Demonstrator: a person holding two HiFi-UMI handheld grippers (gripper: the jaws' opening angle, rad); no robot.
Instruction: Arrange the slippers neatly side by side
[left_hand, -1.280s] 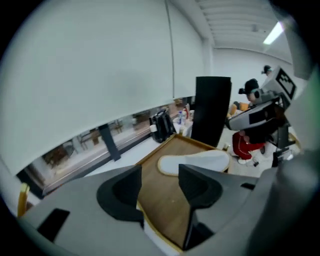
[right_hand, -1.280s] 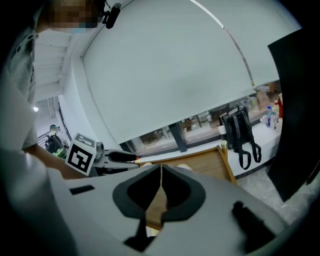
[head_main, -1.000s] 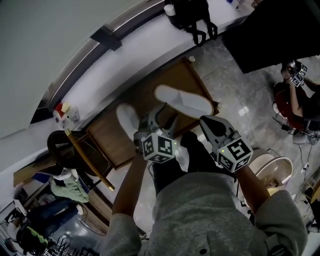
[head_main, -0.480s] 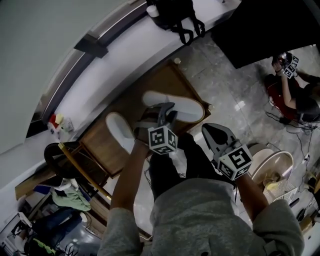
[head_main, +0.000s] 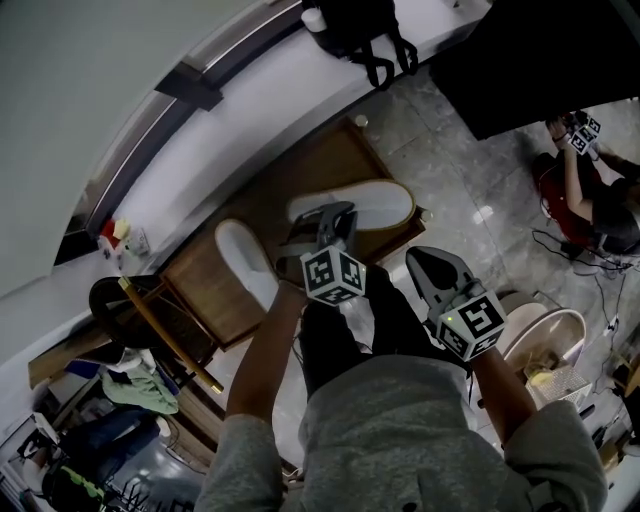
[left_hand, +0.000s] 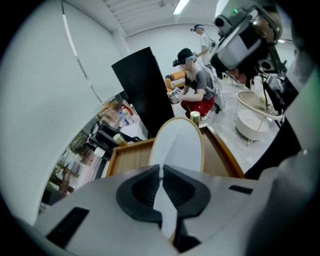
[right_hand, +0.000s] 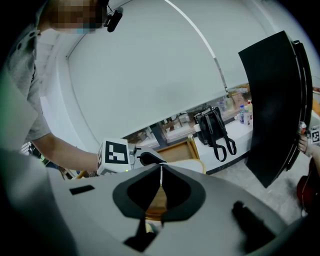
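Grey stone floor (head_main: 455, 165) spread below a person in a grey top, seen from above, who held a gripper in each hand over a low wooden table (head_main: 215, 275). Nearest, the right gripper (head_main: 422, 258) hung just off the table's right side, its jaws pressed together with nothing between them. Slightly further, the left gripper (head_main: 325, 215) reached onto the table, its jaws closing on the near rim of a white slipper (head_main: 378, 202), whose thin edge ran between them. That slipper lay across the table's right end, close to the corner. The other slipper (head_main: 245, 262) lay well apart at the left, pointing a different way, so the pair was not yet side by side. Beyond the table ran a white counter (head_main: 250, 110) with a black bag (head_main: 360, 25) on it, and another person sat far off to the right. The pinch looked shallow, on soft rim only, so the slipper could probably slide free or sag and twist when lifted. Dragging it instead might push it off the nearby corner, or swing it into the other slipper.
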